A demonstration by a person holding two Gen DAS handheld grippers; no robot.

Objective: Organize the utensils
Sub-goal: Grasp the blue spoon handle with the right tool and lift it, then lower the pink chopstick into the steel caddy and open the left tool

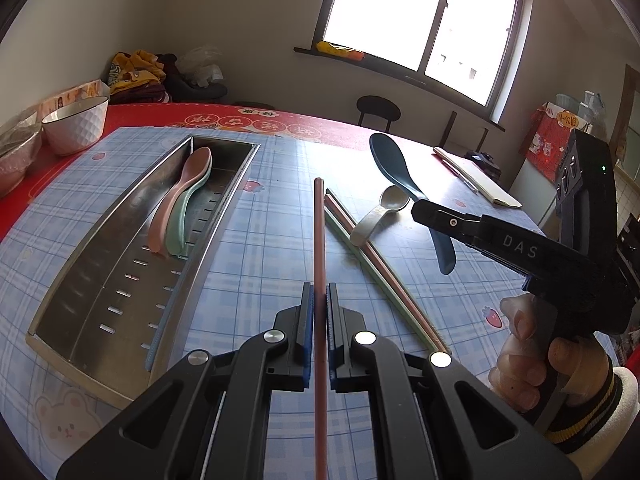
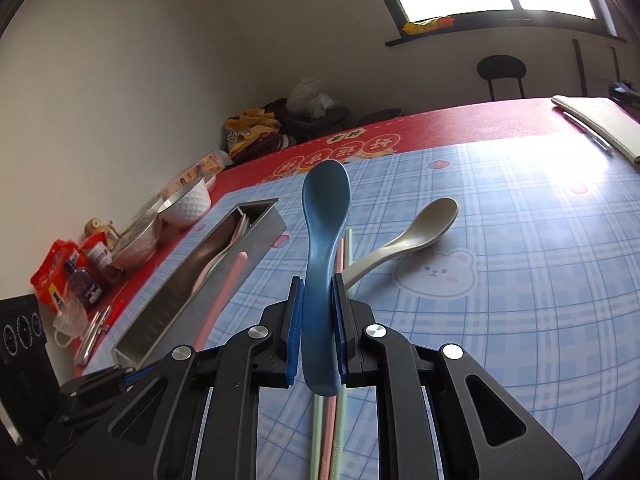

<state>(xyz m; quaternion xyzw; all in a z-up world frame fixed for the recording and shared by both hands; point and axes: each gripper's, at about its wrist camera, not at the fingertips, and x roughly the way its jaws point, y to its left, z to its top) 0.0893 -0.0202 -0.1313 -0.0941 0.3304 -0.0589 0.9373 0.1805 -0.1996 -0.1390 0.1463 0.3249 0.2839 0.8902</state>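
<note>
Tongs first: left gripper (image 1: 319, 300) is closed tight on a pink chopstick (image 1: 319, 232), which runs straight ahead between the blue pads, above the blue plaid tablecloth (image 1: 260, 240). To its left lies the steel utensil tray (image 1: 100, 280), slotted along its floor, with a pink spoon (image 1: 182, 200) and a mint spoon (image 1: 188, 216) nested side by side toward its far end. Just right of the held chopstick, more chopsticks (image 1: 360, 248), pink and green, lie together on the cloth, with the handle of a beige spoon (image 1: 380, 212) resting across them. Farther right, the right gripper (image 1: 424, 210) holds a dark blue spoon (image 1: 400, 176) above the table. A white bowl (image 1: 76, 124) stands at the far left on the red table mat (image 1: 280, 120), and a notebook (image 1: 476, 176) lies at the far right.

From the right wrist, the right gripper (image 2: 317, 312) is clamped on the dark blue spoon's (image 2: 324, 220) handle, bowl end pointing away. Under it lie the loose chopsticks (image 2: 344, 256), and the beige spoon (image 2: 412, 232) angles off to the right. The tray (image 2: 240, 248) sits to the left with the pink chopstick (image 2: 224, 292) over its near wall. Bowls, packets and a small bottle (image 2: 86, 284) crowd the far left edge.
</note>
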